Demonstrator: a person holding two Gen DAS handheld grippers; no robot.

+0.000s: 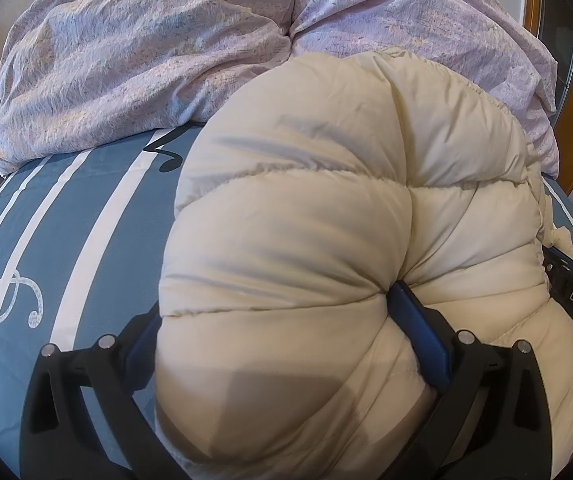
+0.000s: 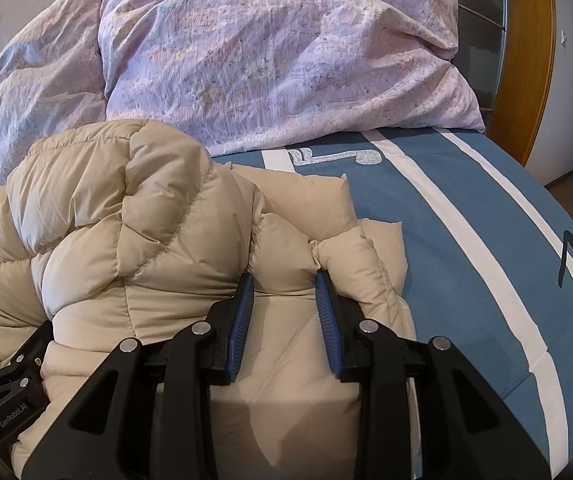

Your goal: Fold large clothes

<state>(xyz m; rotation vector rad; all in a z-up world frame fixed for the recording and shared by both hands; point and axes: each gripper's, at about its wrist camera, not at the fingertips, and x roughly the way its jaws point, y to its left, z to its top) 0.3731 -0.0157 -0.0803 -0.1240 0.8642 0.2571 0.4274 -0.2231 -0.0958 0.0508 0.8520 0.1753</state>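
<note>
Right gripper [image 2: 284,280], near edge of the bed: jaws partly closed, blue pads [image 2: 242,320] pinching a ridge of the cream puffer jacket [image 2: 126,240]. The fabric bulges between and beyond the tips, so this reads as a real grip on a fold, not a hover.

Left gripper [image 1: 270,320]: jaws spread wide around a fat roll of the same jacket [image 1: 306,220]; one blue finger [image 1: 418,336] digs into a quilted seam at 4 o'clock, the other is mostly hidden behind the bulk at 8 o'clock. It appears clamped.

Jacket lies bunched on the blue striped bedsheet [image 2: 466,240], part-folded and lofty.

Judgement: carry both grips together, level, so the roll does not twist; press air out before letting go, or the down will spring open.

Farther, 12 o'clock: lilac pillows [image 2: 286,52], touching the jacket's far side. Keep the fold short of them.
</note>
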